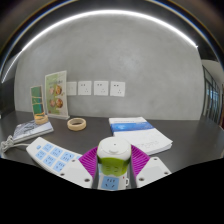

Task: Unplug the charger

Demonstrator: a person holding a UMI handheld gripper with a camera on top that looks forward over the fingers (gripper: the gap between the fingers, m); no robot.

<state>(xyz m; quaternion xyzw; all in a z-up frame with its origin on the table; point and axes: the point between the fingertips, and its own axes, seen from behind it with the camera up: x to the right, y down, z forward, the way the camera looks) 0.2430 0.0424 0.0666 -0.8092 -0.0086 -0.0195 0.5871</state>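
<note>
A white and green charger stands between my gripper's two purple pads, which press on its two sides. The charger sits over a white power strip with blue-marked sockets, which runs from the left under the fingers; one socket shows just below the charger. Whether the charger's prongs are in the strip or lifted out is hidden.
The strip lies on a dark table. Beyond the fingers are a roll of tape, a stack of white and blue papers, a phone at the left, and a leaflet stand by the wall.
</note>
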